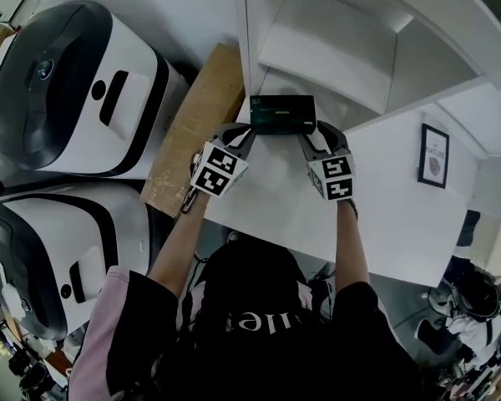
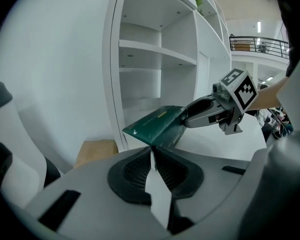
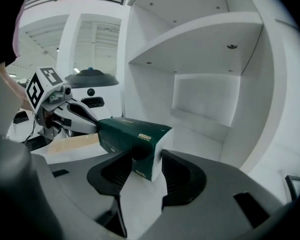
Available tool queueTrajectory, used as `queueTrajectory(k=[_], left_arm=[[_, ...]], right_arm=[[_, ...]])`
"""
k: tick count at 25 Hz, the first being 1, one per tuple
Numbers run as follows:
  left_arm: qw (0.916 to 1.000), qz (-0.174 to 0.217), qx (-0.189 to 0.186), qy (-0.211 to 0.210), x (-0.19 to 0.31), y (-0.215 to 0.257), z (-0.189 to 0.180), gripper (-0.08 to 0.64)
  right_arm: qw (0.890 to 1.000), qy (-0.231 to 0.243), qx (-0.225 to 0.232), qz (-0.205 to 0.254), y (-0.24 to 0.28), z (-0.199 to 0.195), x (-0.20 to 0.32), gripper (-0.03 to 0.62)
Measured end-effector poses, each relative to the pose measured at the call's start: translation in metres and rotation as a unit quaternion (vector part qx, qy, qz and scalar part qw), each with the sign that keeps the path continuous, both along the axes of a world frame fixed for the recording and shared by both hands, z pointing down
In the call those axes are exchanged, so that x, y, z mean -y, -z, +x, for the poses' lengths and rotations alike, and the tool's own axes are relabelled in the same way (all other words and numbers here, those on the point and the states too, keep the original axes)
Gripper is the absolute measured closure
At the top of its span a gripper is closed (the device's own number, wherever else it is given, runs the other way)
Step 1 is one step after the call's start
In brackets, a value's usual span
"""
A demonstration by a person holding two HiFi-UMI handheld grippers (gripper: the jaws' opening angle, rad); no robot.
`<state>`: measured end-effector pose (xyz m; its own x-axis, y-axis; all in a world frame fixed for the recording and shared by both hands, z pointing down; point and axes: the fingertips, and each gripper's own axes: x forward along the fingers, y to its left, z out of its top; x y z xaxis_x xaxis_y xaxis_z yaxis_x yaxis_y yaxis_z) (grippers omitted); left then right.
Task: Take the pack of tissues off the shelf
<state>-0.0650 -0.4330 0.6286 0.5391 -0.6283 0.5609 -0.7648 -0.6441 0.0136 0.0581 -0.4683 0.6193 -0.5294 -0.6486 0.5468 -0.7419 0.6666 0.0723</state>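
A dark green pack of tissues (image 1: 282, 114) hangs at the mouth of the white shelf (image 1: 342, 57), held from both ends. My left gripper (image 1: 249, 134) is at its left end; in the left gripper view the jaws stand nearly together, pinching the pack's lower corner (image 2: 155, 134) at the left gripper's tips (image 2: 152, 151). My right gripper (image 1: 311, 138) takes the right end. In the right gripper view the pack (image 3: 132, 134) fills the gap of the right gripper (image 3: 145, 166), with both pads against its sides. The right gripper also shows in the left gripper view (image 2: 205, 111), touching the pack.
Two large white and black machines (image 1: 67, 90) stand to the left. A brown board (image 1: 196, 124) leans beside the shelf's side wall. A white surface (image 1: 384, 224) spreads under the grippers, with a framed picture (image 1: 434, 155) at the right. Shelf boards (image 3: 205, 34) rise above.
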Motion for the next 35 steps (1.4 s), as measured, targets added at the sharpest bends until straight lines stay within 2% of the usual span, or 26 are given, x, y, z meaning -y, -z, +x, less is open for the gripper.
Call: queueTrajectory(k=[11,16,21,28,35], left_arm=[[0.9987,0.048,-0.013,0.013,-0.044,0.056,-0.024,0.518],[0.9971,0.070,-0.016,0.025,-0.081,0.083,-0.040,0.520],[0.9952,0.095,-0.014,0.020,-0.125,0.110,-0.046,0.520],[0.9900,0.134,-0.040,0.017,-0.190,0.151,-0.057,0.520],[0.9860,0.157,-0.055,0.007,-0.244,0.173,-0.062,0.522]], right_arm=[[0.999,-0.027,0.010,0.022,0.051,-0.018,-0.075,0.417],[0.999,-0.028,0.019,0.024,0.073,-0.033,-0.126,0.433],[0.998,-0.043,0.023,0.030,0.090,-0.037,-0.175,0.436],[0.996,-0.055,0.035,0.063,0.128,-0.047,-0.238,0.436],[0.993,-0.072,0.036,0.085,0.149,-0.051,-0.296,0.436]])
